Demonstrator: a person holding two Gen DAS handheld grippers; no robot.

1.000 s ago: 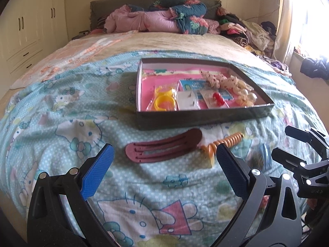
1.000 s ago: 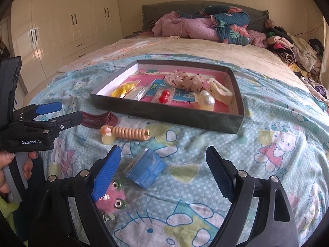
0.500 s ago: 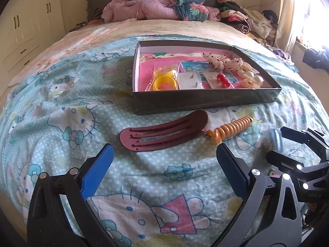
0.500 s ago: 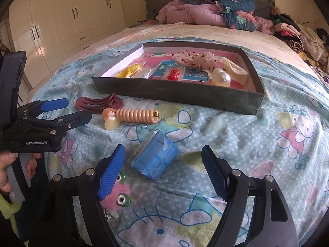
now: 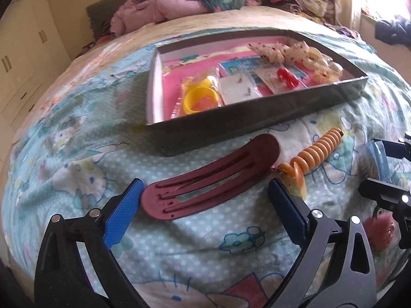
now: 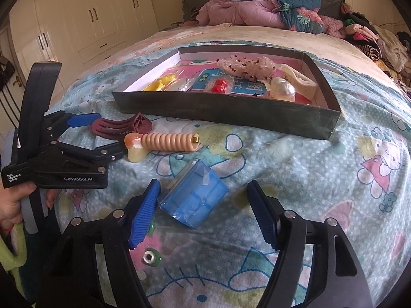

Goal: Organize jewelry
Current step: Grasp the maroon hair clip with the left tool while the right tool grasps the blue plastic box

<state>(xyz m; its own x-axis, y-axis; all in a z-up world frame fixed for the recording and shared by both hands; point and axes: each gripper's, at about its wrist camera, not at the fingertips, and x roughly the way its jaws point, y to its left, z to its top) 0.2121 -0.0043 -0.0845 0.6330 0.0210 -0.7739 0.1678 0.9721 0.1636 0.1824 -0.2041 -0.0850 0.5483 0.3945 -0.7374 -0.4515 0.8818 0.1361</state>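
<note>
A dark red hair clip (image 5: 210, 179) lies on the bedspread in front of the dark tray (image 5: 257, 120). My left gripper (image 5: 203, 213) is open, its blue pads at either end of the clip. The clip (image 6: 120, 127) and left gripper (image 6: 102, 136) also show in the right wrist view. My right gripper (image 6: 203, 213) is open around a small blue clear box (image 6: 195, 195). A peach spiral hair clip (image 6: 164, 142) lies between the two; it also shows in the left wrist view (image 5: 313, 154). The tray (image 6: 231, 113) holds a yellow ring (image 5: 200, 100), a red bead (image 5: 287, 77) and other pieces.
A pink fluffy piece with a green eye (image 6: 151, 256) lies under my right gripper's left finger. Folded quilts (image 6: 257, 10) are piled at the bed's head, clothes (image 6: 372, 38) at the far right. White wardrobes (image 6: 77, 25) stand to the left.
Both grippers have moved forward and down. The left now brackets the dark red hair clip; the right has closed in around the blue box. Both stay open.
</note>
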